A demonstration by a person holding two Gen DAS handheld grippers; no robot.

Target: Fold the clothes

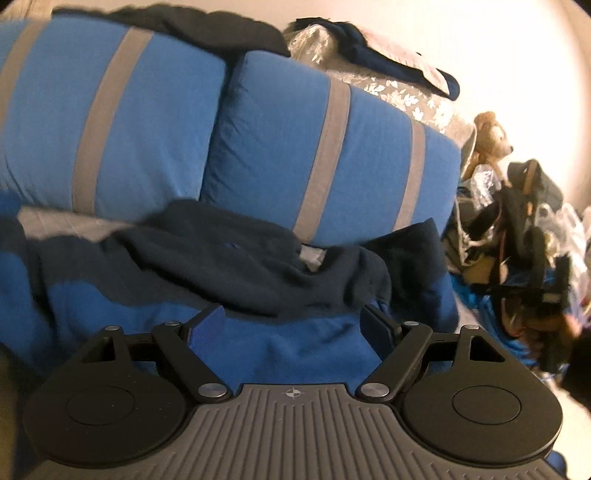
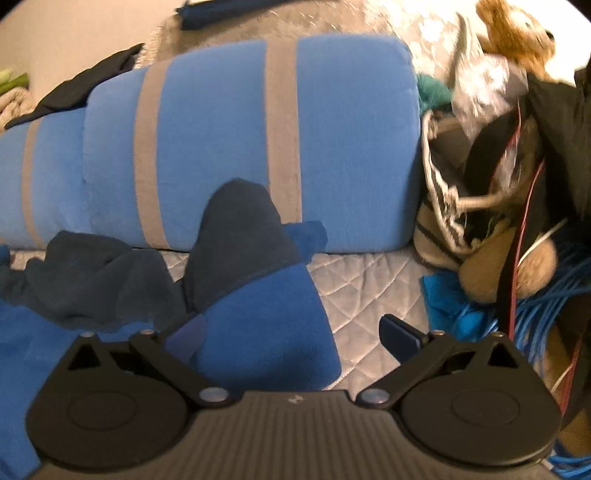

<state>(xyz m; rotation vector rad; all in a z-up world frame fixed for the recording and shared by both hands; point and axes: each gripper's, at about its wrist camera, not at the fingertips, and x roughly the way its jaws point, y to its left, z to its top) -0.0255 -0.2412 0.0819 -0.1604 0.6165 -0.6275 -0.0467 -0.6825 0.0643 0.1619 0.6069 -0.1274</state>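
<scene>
- Fingers of the left gripper (image 1: 291, 326) stand wide apart with nothing between them; the blue pad (image 1: 205, 328) on its left finger faces inward; the tool points forward and slightly down over the garment (image 1: 236, 266), hovering just above the bright blue cloth; whether the tips touch the fabric cannot be told
- that garment, dark navy with bright blue panels, lies crumpled on a grey quilted mattress (image 1: 55, 221); in the left wrist view its long axis runs left to right across the bed, its navy part bunched in folds toward the pillows
- two blue pillows with grey stripes (image 1: 325, 147) lean side by side behind the garment; more dark clothing (image 1: 192, 26) is draped on top of them
- fingers of the right gripper (image 2: 291, 334) are likewise spread wide and hold nothing; the tool points forward toward the pillows, low over the bed
- between its fingers a bright blue sleeve-like end of the garment (image 2: 266, 325) reaches toward the camera; a navy flap (image 2: 240, 229) rises behind it, pointing up against the striped pillow (image 2: 229, 140)
- bare quilted mattress (image 2: 354, 280) shows under the right finger
- a brown teddy bear (image 2: 517, 33) and a heap of bags and cords (image 2: 498, 206) sit at the far right
</scene>
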